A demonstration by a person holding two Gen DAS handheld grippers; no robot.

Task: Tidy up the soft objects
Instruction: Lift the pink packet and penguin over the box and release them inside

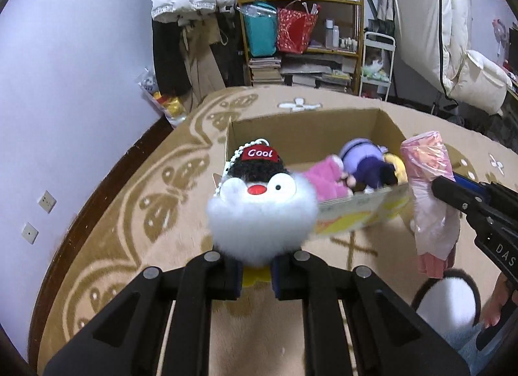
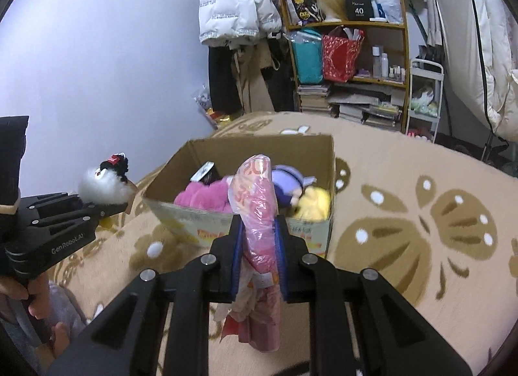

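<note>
just beyond both claws sits the open brown cardboard box [image 2: 252, 149]; we hold the fluffy white penguin plush [image 1: 262, 214] in the left claw [image 1: 255, 274], and the right claw [image 2: 257, 256] clamps the upright pink plastic-wrapped bundle [image 2: 259, 210], nearer the box.

Left claw [image 2: 128, 202]: matte black body, round silver screws, blue pads, white "GenRobot.AI" lettering on its side. Right claw [image 1: 435, 186]: same build, letters "DAS" visible.

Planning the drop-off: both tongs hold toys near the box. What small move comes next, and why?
Probably carry both forward over the cardboard box. The left tongs grip the fluffy penguin and the right tongs the pink bagged item, both short of the box's near edge, where other plush toys already lie.
</note>
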